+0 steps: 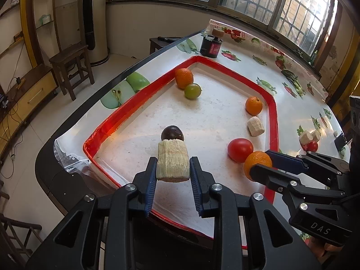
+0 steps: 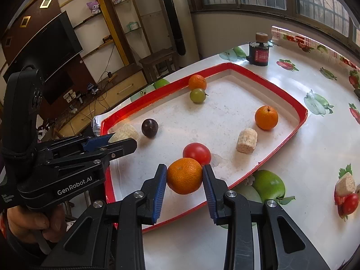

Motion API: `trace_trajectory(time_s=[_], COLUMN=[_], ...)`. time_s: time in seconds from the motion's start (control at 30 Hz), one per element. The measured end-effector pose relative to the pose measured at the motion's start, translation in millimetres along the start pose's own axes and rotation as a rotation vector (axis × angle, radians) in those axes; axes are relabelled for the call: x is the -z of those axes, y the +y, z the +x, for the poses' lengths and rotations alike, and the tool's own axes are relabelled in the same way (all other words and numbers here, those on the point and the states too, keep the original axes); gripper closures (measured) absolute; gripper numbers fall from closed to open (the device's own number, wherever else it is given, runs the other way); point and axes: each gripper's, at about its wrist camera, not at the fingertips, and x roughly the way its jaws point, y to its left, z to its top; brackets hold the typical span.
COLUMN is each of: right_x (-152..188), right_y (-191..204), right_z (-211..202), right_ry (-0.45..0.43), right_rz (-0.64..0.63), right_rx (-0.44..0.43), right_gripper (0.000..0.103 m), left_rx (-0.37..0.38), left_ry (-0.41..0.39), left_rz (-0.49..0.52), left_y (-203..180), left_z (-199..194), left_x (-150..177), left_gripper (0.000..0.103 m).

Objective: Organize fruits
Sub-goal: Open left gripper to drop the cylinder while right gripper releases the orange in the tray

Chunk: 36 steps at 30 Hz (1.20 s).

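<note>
Fruit is being gathered into the red-rimmed tray (image 2: pixel 290 99), and both claws are loaded over its near end. The left gripper (image 1: pixel 173 168) has its jaws closed against the sides of a pale fibrous chunk (image 1: pixel 172 160), carried just in front of the dark plum (image 1: pixel 172 132); whether the chunk rests on the tray floor or hangs a little above it I cannot tell. The right gripper (image 2: pixel 184 180) pinches an orange (image 2: pixel 185 175) between its blue pads, right beside the red tomato (image 2: pixel 196 153), likely so like pieces end up in groups. Inside the tray also lie a second orange (image 2: pixel 197 82) touching a green fruit (image 2: pixel 197 95) by the far corner, a third orange (image 2: pixel 266 117) near the right rim, and another pale chunk (image 2: pixel 246 143) just beside it. Outside the tray, well to its right on the fruit-printed tablecloth (image 2: pixel 315 148), sit one more chunk (image 2: pixel 345 184) and a small tomato (image 2: pixel 350 203), probably waiting their turn. A dark jar (image 2: pixel 259 55) stands beyond the tray's far corner.
</note>
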Motion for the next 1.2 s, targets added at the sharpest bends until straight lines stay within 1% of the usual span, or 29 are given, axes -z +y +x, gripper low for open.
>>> trace_trajectory(time_s=[0.33,0.6,0.67,0.7,0.73,0.77,0.83,0.97,1.03,1.2], right_x=[-0.6,0.8,1.4,1.6,1.4,1.6,2.4,4.6,5.9,10.3], right_y=[-4.5,-4.7,-4.1,-3.8,-3.9,-3.9,-3.3,-1.5,-1.6,-5.8], right_z=[5.7,4.9,3.8,3.3,3.0,2.0,-0.6,-6.7,-11.0,-23.8], right_ry=[0.011,0.014,0.013,0.011,0.011,0.009,0.006,-0.002,-0.010,-0.027], right_rz=[0.008,0.002,-0.002,-0.003,-0.003,-0.002,-0.006,-0.016,-0.016,-0.006], right_rx=[-0.006,-0.013,-0.011,-0.011,-0.013,-0.018,-0.024,-0.019,-0.020,-0.006], right_gripper=[0.070,0.068,0.068,0.068,0.067,0.066,0.061,0.058,0.054,0.050], left_rx=[-0.017,-0.043,-0.051,-0.055,-0.061,-0.066,-0.069,-0.075,-0.077,-0.075], left_ry=[0.019,0.031,0.035,0.037,0.037,0.035,0.030,0.026,0.022,0.011], left_rz=[0.009,0.008,0.010,0.009,0.006,0.002,-0.001,0.001,0.002,0.004], left_y=[-1.7,-2.2,-2.7,-2.5,-2.2,-1.9,-1.4,-2.4,-3.5,-7.7], left_z=[8.9,11.2,11.6,11.6,11.2,10.8,8.9,5.1,2.3,-4.5], left_x=[-0.8,-2.9,-3.4,-3.5,-3.4,-3.5,-3.8,-4.2,-4.3,-5.6], left_gripper=[0.077,0.077,0.076,0.073,0.067,0.064,0.064,0.064,0.064,0.064])
